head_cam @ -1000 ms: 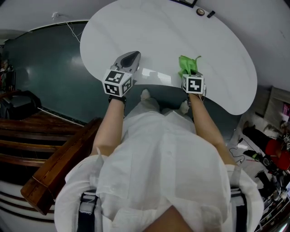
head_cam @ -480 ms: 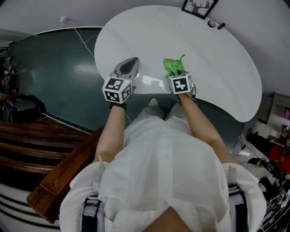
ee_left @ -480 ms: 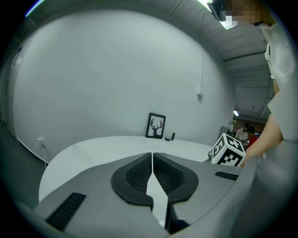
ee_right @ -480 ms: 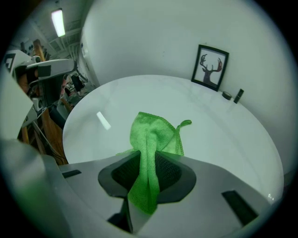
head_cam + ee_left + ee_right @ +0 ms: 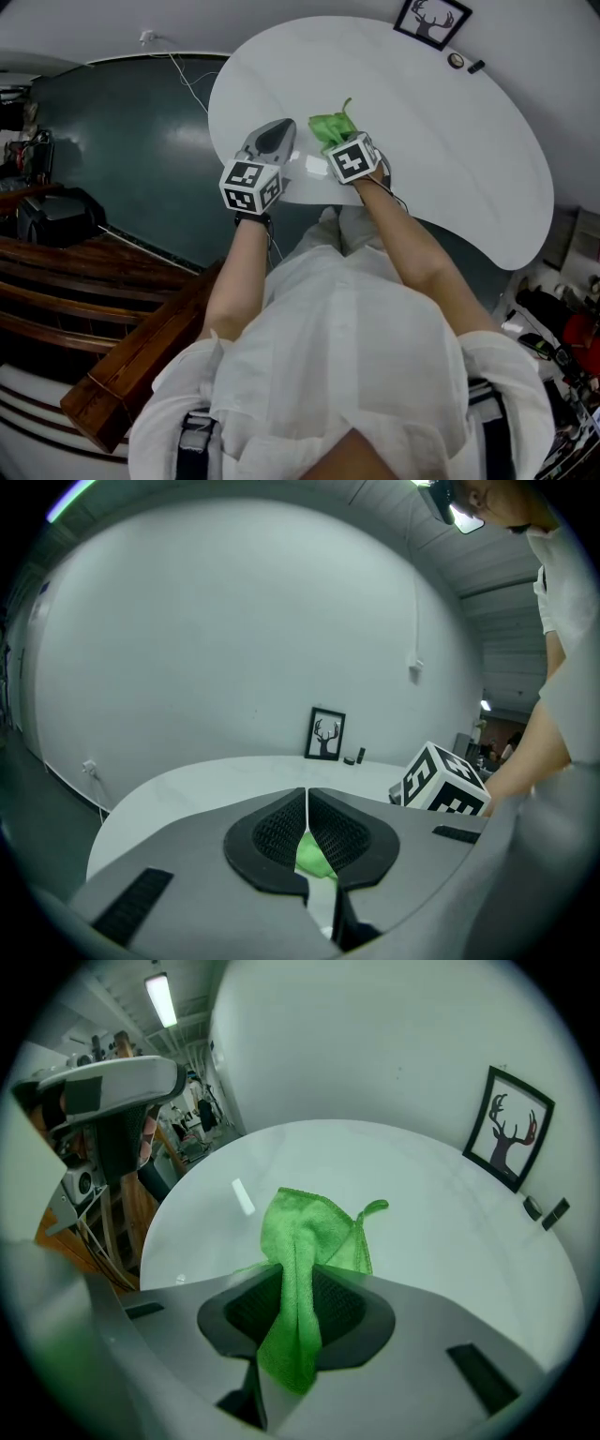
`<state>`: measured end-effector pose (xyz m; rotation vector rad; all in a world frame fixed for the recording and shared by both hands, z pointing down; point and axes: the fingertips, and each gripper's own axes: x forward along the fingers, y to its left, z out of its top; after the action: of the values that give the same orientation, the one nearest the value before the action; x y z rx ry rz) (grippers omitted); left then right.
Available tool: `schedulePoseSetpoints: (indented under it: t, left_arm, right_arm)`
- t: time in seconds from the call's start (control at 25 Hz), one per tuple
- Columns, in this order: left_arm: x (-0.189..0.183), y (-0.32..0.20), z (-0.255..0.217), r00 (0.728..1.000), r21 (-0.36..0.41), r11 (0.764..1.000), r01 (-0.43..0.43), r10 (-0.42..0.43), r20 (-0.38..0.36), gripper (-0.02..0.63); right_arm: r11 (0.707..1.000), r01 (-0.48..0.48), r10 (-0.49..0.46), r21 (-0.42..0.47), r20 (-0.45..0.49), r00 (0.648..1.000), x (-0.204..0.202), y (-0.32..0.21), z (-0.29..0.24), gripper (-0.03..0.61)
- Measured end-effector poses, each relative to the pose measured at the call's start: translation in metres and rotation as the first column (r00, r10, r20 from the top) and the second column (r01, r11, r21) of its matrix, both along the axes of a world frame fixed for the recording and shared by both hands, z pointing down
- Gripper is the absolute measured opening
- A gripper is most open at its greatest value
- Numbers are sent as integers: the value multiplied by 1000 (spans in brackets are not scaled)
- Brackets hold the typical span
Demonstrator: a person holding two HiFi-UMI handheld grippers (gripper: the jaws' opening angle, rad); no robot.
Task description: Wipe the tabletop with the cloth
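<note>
The green cloth (image 5: 309, 1251) is pinched in the right claw (image 5: 298, 1279). A folded strip of it runs back between the jaws, and the rest fans out on the white worktop (image 5: 441, 141) just beyond the tips. From the head view the cloth (image 5: 330, 127) lies on the near-left part of the worktop, close to its near edge, with the right claw (image 5: 339, 142) angled down onto it.

The left claw (image 5: 307, 803) has its jaws together on nothing. It sits just left of the cloth, apart from it, over the worktop's near-left rim (image 5: 277, 131).

At the far edge a framed deer picture (image 5: 431, 21) leans on the white wall, with two small dark items (image 5: 465, 63) beside it. Nothing lies between these and the cloth.

The worktop is rounded and glossy, and the floor (image 5: 122, 141) is dark green. Dark wooden furniture (image 5: 112, 309) stands at near left.
</note>
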<state>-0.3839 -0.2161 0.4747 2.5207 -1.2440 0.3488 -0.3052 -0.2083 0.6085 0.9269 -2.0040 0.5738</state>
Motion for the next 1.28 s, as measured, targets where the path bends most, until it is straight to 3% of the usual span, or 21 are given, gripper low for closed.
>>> schedulePoseSetpoints:
  t: [0.28, 0.52, 0.72, 0.92, 1.28]
  left_arm:
    - [5, -26, -2, 1000, -15, 1000, 9, -9, 24, 20]
    - [25, -50, 4, 999, -41, 999, -9, 11, 42, 20]
    - [43, -65, 6, 998, -54, 998, -35, 37, 46, 20]
    - [65, -82, 9, 997, -59, 996, -65, 67, 45, 20]
    - [99, -100, 16, 994, -70, 992, -104, 107, 36, 20]
  right_arm:
    - [999, 33, -33, -6, 52, 998, -14, -33, -5, 91]
    - [1000, 1, -2, 3, 92, 996, 4, -59, -6, 91]
    - [988, -139, 145, -71, 89, 985, 56, -65, 8, 91]
    - [971, -238, 238, -16, 100, 966, 119, -89, 2, 89]
    - [933, -360, 360, -2, 63, 931, 218, -103, 3, 89]
